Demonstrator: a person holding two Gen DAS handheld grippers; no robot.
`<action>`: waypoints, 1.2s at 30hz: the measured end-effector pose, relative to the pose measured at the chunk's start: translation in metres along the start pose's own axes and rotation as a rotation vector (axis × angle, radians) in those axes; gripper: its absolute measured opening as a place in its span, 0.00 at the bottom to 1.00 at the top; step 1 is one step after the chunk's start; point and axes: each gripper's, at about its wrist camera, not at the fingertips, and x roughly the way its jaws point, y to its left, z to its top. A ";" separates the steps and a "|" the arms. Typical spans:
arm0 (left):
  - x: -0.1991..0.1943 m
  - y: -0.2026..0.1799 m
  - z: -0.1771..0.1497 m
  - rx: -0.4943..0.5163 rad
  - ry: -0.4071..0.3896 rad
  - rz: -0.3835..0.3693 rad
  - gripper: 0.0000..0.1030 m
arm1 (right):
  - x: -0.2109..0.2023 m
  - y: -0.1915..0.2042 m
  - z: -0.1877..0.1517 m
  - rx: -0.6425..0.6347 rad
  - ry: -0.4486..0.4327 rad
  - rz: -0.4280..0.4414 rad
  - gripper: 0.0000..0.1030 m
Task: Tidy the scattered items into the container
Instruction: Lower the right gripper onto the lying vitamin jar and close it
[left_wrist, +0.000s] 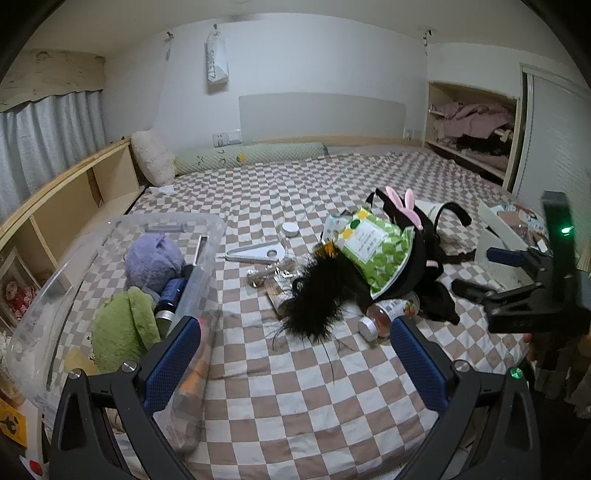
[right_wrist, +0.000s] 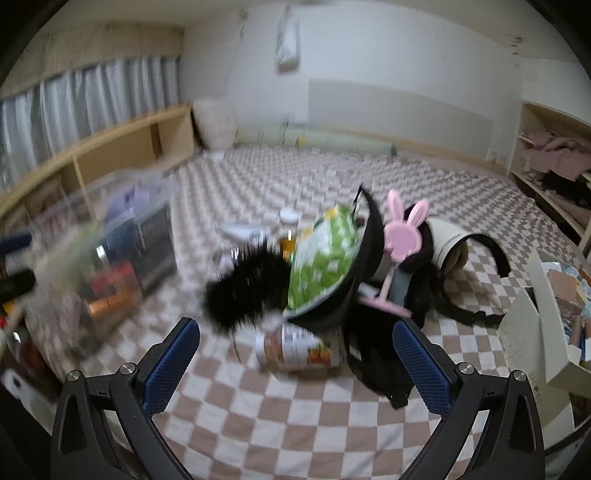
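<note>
A clear plastic container (left_wrist: 207, 236) sits at the left on the checkered bed and holds a purple plush (left_wrist: 153, 262), a green plush (left_wrist: 122, 328) and a dark bottle (left_wrist: 171, 291). A pile lies mid-bed: a green snack bag (left_wrist: 373, 247), a black feathery item (left_wrist: 317, 295), a silver-capped bottle (left_wrist: 388, 314), a white triangular tool (left_wrist: 258, 253) and a round tin (left_wrist: 290, 229). My left gripper (left_wrist: 295, 332) is open beside the container's near corner. My right gripper (right_wrist: 295, 332) is open just short of the bottle (right_wrist: 299, 350); this view is blurred.
A black backpack (right_wrist: 376, 362) with a pink bunny brush (right_wrist: 400, 236) lies behind the pile. An open cardboard box (right_wrist: 535, 314) stands at the right bed edge. Wooden shelves (left_wrist: 74, 199) run along the left, with pillows (left_wrist: 153, 158) at the headboard.
</note>
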 end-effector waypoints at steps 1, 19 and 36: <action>0.004 -0.001 -0.002 0.004 0.012 -0.006 1.00 | 0.010 0.000 -0.003 -0.014 0.028 -0.002 1.00; 0.055 -0.028 -0.009 0.082 0.162 -0.149 1.00 | 0.161 -0.014 -0.036 -0.041 0.359 -0.021 1.00; 0.100 -0.010 0.001 0.020 0.226 -0.197 1.00 | 0.189 -0.017 -0.028 0.042 0.489 0.133 0.96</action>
